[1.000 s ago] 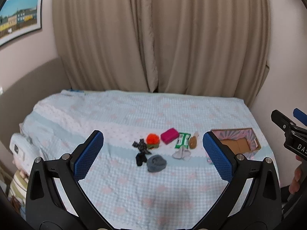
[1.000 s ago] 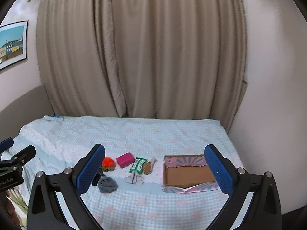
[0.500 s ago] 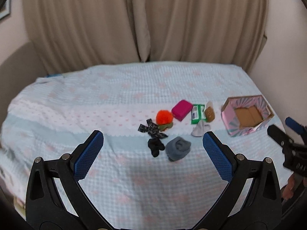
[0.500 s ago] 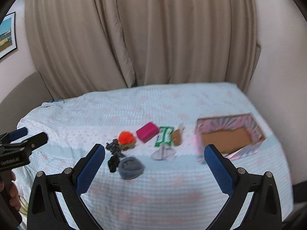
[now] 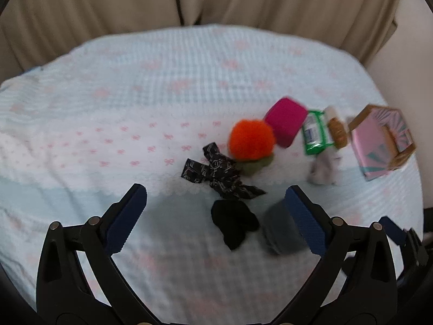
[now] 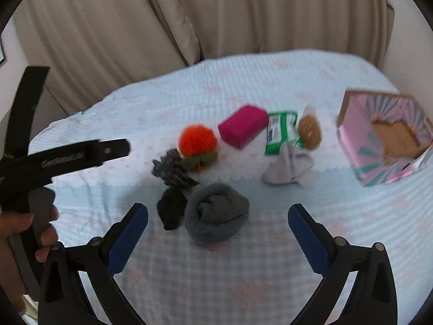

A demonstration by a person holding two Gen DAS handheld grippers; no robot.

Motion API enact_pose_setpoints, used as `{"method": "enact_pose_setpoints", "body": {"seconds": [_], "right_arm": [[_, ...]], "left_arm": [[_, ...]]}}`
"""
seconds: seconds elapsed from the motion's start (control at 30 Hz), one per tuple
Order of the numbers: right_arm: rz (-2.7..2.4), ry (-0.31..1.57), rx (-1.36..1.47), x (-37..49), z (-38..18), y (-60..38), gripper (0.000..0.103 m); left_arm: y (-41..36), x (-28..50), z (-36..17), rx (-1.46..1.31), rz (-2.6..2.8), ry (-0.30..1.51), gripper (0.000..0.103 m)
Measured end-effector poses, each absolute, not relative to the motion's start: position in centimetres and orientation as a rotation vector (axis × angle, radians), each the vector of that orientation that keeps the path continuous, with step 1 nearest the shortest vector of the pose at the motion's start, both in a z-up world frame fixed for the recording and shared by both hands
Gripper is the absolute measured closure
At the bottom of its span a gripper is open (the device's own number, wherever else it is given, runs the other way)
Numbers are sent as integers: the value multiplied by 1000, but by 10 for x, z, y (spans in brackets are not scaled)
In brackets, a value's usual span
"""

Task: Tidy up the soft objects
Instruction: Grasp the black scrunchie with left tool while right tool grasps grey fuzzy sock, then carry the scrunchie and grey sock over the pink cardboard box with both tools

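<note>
Soft objects lie clustered on the bed: an orange pom-pom (image 5: 251,139) (image 6: 198,141), a black patterned bow (image 5: 216,174) (image 6: 173,172), a black cloth (image 5: 234,223) (image 6: 172,211), a rolled grey sock (image 6: 216,212) (image 5: 278,230), a magenta block (image 5: 285,124) (image 6: 243,129), a green packet (image 5: 314,132) (image 6: 281,132), a brown plush (image 6: 310,133) and a pale cloth (image 6: 291,168). A pink box (image 5: 379,140) (image 6: 384,138) stands open at the right. My left gripper (image 5: 216,219) is open just before the black cloth. My right gripper (image 6: 217,233) is open just before the grey sock.
The bed (image 5: 135,94) has a light blue checked cover with pink bows. Beige curtains (image 6: 189,13) hang behind it. The left gripper body and a hand (image 6: 40,162) sit at the left of the right wrist view.
Both grippers have moved forward and down toward the cluster, which now looks much larger. Both stay open and empty.
</note>
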State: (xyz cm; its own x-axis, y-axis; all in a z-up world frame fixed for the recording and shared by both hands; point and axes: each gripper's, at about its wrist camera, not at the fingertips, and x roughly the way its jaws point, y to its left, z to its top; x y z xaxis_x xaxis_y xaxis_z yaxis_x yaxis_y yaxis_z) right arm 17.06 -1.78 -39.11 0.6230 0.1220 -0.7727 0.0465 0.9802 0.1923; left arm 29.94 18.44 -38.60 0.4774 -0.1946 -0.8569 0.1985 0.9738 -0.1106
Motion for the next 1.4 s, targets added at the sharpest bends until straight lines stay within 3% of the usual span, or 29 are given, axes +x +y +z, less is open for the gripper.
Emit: {"method": "enact_pose_setpoints", "body": {"seconds": [0.33, 0.43, 0.5, 0.63, 0.7, 0.8, 1.13, 1.4], "right_arm": [[31, 998, 209, 217, -476, -7, 0], [55, 1020, 215, 228, -491, -6, 11], [86, 1033, 226, 234, -498, -5, 21], [117, 1046, 217, 238, -504, 1, 33], [132, 1055, 224, 241, -507, 1, 40], [132, 1057, 233, 244, -507, -2, 45], [134, 1041, 243, 239, -491, -18, 54], [122, 971, 257, 230, -428, -50, 54]], "left_arm": [[168, 344, -480, 62, -256, 1129, 9], [168, 352, -492, 55, -266, 1137, 13], [167, 358, -500, 28, -299, 1148, 23], [159, 361, -505, 52, -317, 1152, 33], [155, 358, -504, 74, -339, 1145, 51], [151, 354, -500, 105, -353, 1137, 63], [160, 348, -475, 84, -301, 1118, 69], [170, 333, -410, 50, -254, 1078, 69]]}}
